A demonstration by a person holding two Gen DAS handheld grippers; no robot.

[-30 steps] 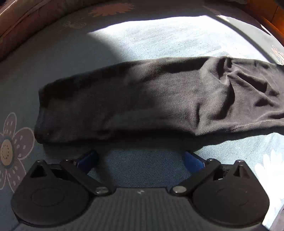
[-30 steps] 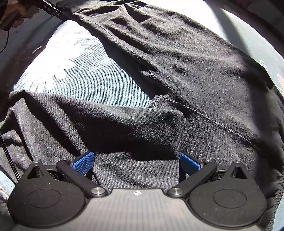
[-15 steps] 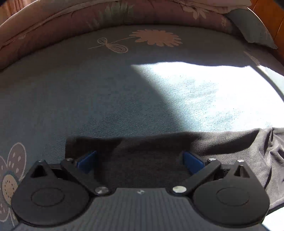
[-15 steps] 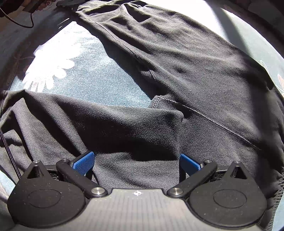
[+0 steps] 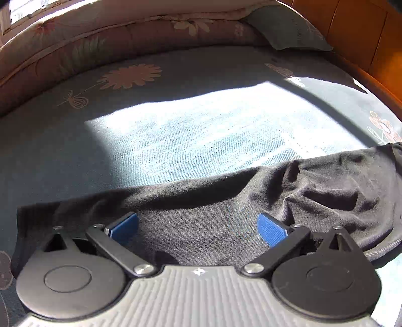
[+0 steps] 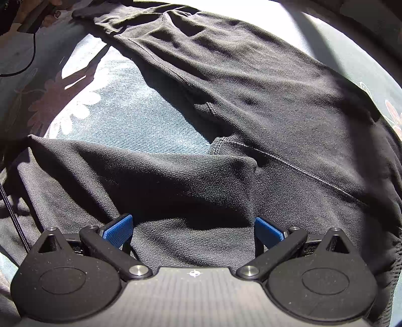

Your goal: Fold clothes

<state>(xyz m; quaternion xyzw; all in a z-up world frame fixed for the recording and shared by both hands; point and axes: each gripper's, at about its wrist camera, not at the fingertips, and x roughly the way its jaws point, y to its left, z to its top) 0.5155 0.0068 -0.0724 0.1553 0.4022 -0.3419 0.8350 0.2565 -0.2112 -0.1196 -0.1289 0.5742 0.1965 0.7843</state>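
Black trousers (image 6: 263, 105) lie spread on a blue bedsheet (image 5: 201, 130), both legs running up and to the left in the right wrist view, with the crotch seam near the middle. My right gripper (image 6: 192, 230) is open just above the near leg and waist area. In the left wrist view one leg end (image 5: 201, 216) lies across the bottom, wrinkled toward the right. My left gripper (image 5: 198, 227) hangs open right over that leg, blue pads (image 5: 125, 226) wide apart, nothing clamped between them.
A rolled floral quilt (image 5: 113, 42) and a grey pillow (image 5: 284, 27) line the far side of the bed. An orange wooden headboard (image 5: 356, 32) stands at the right. A hand holding a black cable (image 6: 30, 15) shows at the top left of the right wrist view.
My left gripper has moved forward from in front of the trouser leg to over it, and the leg has bunched a little on the right. The right gripper has stayed nearly still.
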